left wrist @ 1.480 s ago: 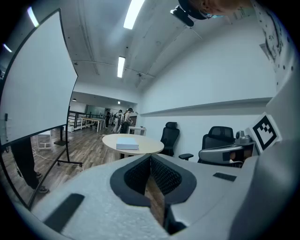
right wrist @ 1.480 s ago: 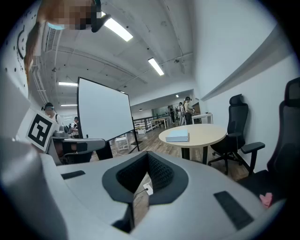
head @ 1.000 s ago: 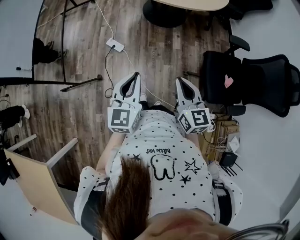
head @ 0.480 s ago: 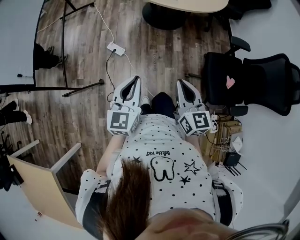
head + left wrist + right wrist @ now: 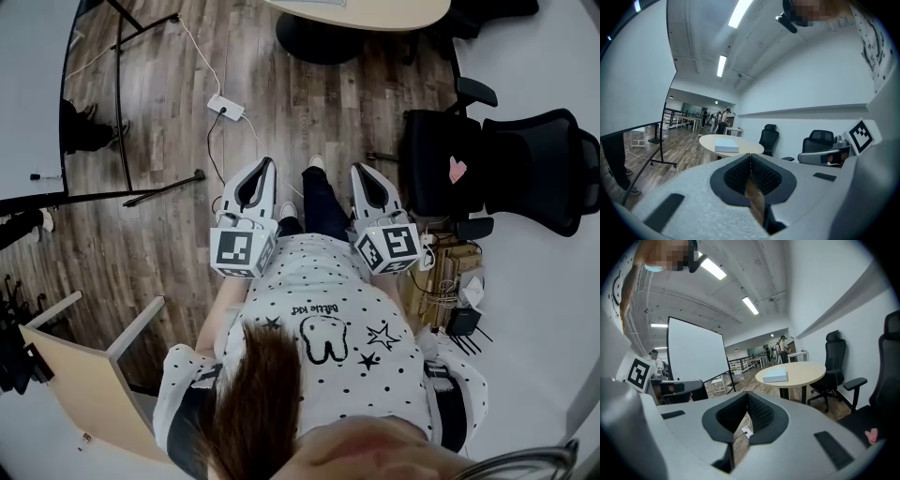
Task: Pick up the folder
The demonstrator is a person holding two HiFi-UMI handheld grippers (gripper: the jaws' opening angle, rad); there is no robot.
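A round counter [image 5: 792,373] stands ahead of the left gripper [image 5: 264,165] and the right gripper [image 5: 360,170], well apart from both. A flat pale folder [image 5: 776,376] lies on its top. Below the grippers, the wood floor [image 5: 281,103] carries a white power strip [image 5: 226,107] ahead and left of the left gripper, and a black chair [image 5: 506,159] to the right of the right gripper.

On the shirt [image 5: 309,281] one short line of print stands above a tooth drawing [image 5: 328,336]. It is upside down in the head view, and only "Kid" can be read. The cubes of the left gripper [image 5: 265,165] and the right gripper [image 5: 360,170] each carry a black-and-white square code.
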